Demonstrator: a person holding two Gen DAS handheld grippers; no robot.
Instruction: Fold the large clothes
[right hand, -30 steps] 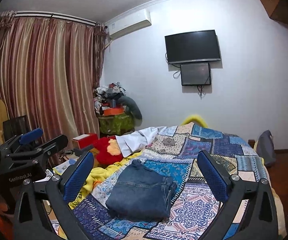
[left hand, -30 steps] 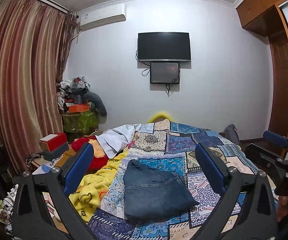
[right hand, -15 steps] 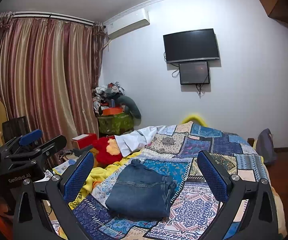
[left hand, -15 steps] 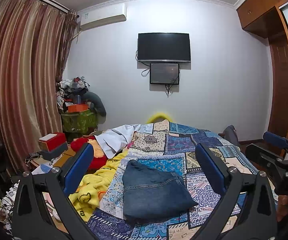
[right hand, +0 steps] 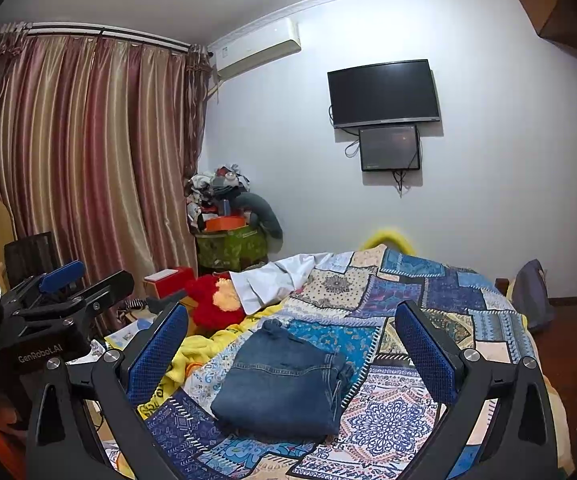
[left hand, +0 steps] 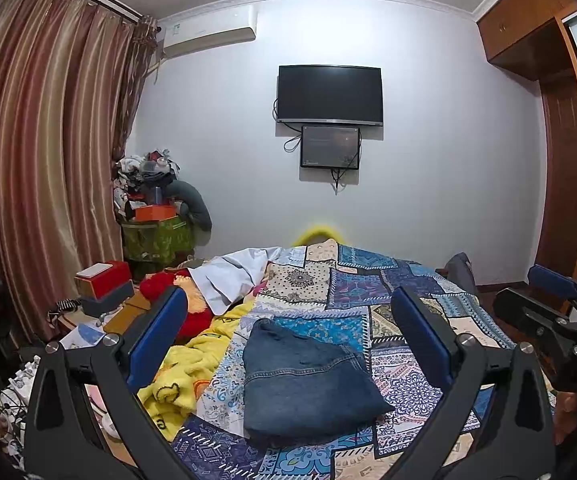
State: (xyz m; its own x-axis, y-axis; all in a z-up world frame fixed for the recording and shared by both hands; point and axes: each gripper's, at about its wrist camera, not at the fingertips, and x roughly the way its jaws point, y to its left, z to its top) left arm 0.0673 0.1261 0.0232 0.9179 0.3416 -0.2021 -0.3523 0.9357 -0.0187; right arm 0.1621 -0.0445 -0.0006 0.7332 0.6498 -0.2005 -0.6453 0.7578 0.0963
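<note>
1. My left gripper [left hand: 288, 344] has tipped slightly downward over the last second: the folded jeans [left hand: 304, 384] sit a touch higher in its view than before.
2. My right gripper [right hand: 290, 354] has swung a little to the right, so the wall television [right hand: 382, 94] reads further left in its frame.
3. Both shifts are small.

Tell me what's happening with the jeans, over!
Left gripper open, right gripper open, both empty. Folded jeans lying on patchwork quilt. Nothing blocking them.
</note>
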